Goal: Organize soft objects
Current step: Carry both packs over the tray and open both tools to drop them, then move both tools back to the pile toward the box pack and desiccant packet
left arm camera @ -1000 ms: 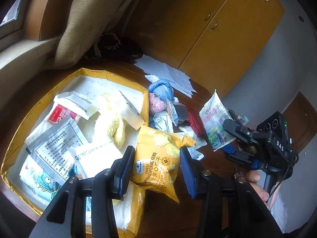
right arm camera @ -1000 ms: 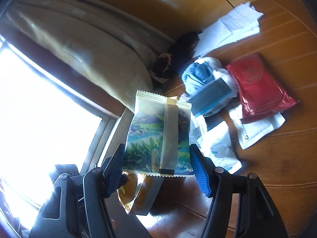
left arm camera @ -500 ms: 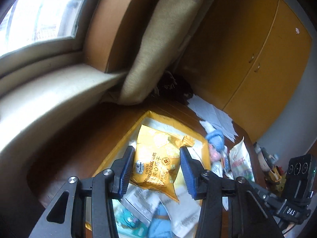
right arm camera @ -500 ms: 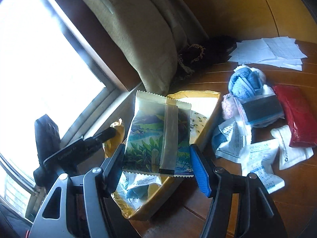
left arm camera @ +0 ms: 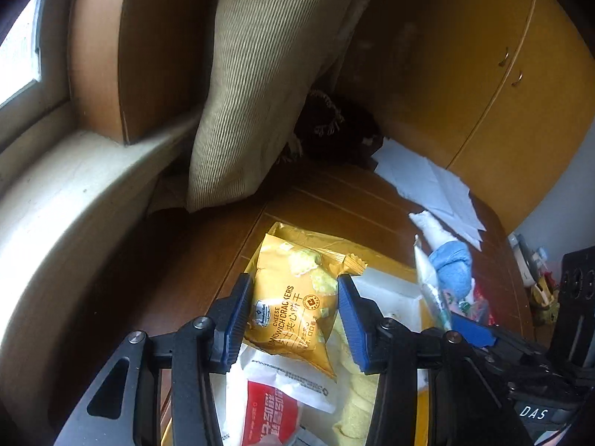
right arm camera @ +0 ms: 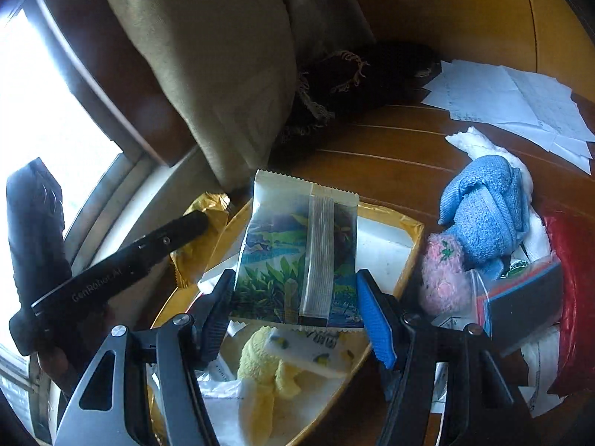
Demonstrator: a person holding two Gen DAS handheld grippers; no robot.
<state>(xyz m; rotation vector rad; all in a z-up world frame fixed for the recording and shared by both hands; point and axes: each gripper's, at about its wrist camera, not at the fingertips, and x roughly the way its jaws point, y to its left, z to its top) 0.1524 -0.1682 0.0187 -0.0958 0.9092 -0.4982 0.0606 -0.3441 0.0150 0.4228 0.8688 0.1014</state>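
My left gripper (left arm camera: 292,317) is shut on a yellow cheese cracker packet (left arm camera: 293,301) and holds it above the near end of a yellow-rimmed box (left arm camera: 379,265). My right gripper (right arm camera: 293,314) is shut on a white snack packet with a green landscape print (right arm camera: 297,256), held over the same box (right arm camera: 409,256). The box holds a yellow cloth (right arm camera: 267,368), white pouches and a red-labelled pouch (left arm camera: 267,412). A blue cloth (right arm camera: 483,208) and a pink fluffy item (right arm camera: 442,275) lie on the table right of the box.
A beige cushion (left arm camera: 267,74) leans on the window sill behind the box. A dark fringed cloth (right arm camera: 342,74) and loose papers (right arm camera: 509,100) lie at the back of the wooden table (right arm camera: 390,156). A red pouch (right arm camera: 569,297) lies at far right. Yellow cabinets (left arm camera: 520,93) stand beyond.
Both grippers have moved in over the box with their packets still held. The left view has swung down from the window toward the table; the right gripper has come closer to the box.
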